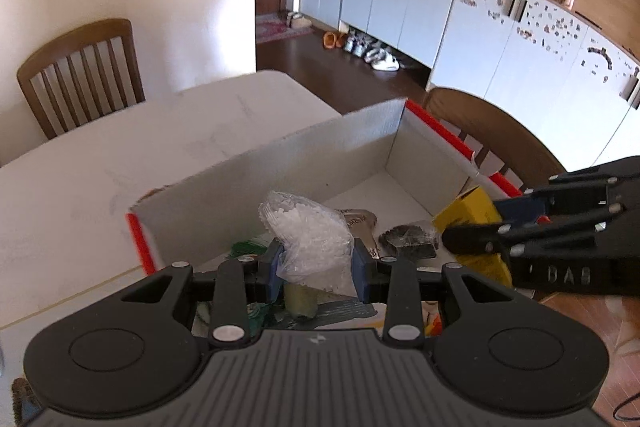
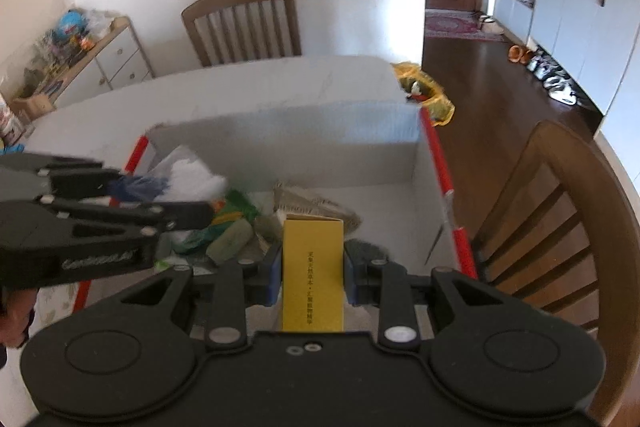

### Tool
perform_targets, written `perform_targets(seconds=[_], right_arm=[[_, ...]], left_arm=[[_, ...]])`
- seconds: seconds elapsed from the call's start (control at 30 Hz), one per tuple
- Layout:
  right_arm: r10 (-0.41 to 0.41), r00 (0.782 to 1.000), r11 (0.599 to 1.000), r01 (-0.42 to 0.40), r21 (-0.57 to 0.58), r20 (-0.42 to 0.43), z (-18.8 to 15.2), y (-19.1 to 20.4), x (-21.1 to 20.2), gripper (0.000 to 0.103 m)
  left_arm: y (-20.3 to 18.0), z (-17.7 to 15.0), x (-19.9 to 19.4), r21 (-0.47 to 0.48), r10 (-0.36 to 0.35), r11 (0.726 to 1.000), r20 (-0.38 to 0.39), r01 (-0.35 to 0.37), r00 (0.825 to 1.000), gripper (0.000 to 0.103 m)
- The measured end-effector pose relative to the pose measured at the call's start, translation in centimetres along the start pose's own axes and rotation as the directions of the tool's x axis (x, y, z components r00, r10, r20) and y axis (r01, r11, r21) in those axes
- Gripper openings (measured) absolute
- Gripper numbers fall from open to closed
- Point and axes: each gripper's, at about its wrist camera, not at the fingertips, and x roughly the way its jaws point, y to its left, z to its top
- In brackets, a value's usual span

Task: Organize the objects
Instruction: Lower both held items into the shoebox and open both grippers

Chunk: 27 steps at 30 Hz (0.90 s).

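The left gripper [image 1: 316,265] pinches a clear bag [image 1: 310,239] of white granules between its blue pads, holding it over the near end of the open box [image 1: 280,155] on the table [image 1: 120,155]. The bag hides most of what lies beneath; only a pale cylinder's top and scraps of green show. The right gripper [image 2: 312,273] clamps a yellow carton [image 2: 313,267], also above the box; its lower end is cut off by the gripper body. In the right wrist view the left gripper is blurred, its bag a white smear. Other packets in the box are too jumbled to identify. A chair [image 2: 552,227] stands beside the box.
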Motion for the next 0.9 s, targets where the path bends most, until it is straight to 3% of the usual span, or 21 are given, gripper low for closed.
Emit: perform_targets(seconds=[0.47, 0.9], right_arm=[[-0.007, 0.996, 0.996, -0.001, -0.088, -0.091, -1.3, 1.7, 3.4, 0.028], [0.005, 0.994, 0.994, -0.016, -0.104, -0.106, -1.6, 0.8, 3.8, 0.03]], left_arm=[[-0.5, -0.5, 4.4, -0.025, -0.029, 0.999, -0.125, 0.026, 0.992, 0.034], [-1.0, -1.4, 6.2, -0.021, -0.031, 0.999, -0.219, 0.027, 0.975, 0.035]])
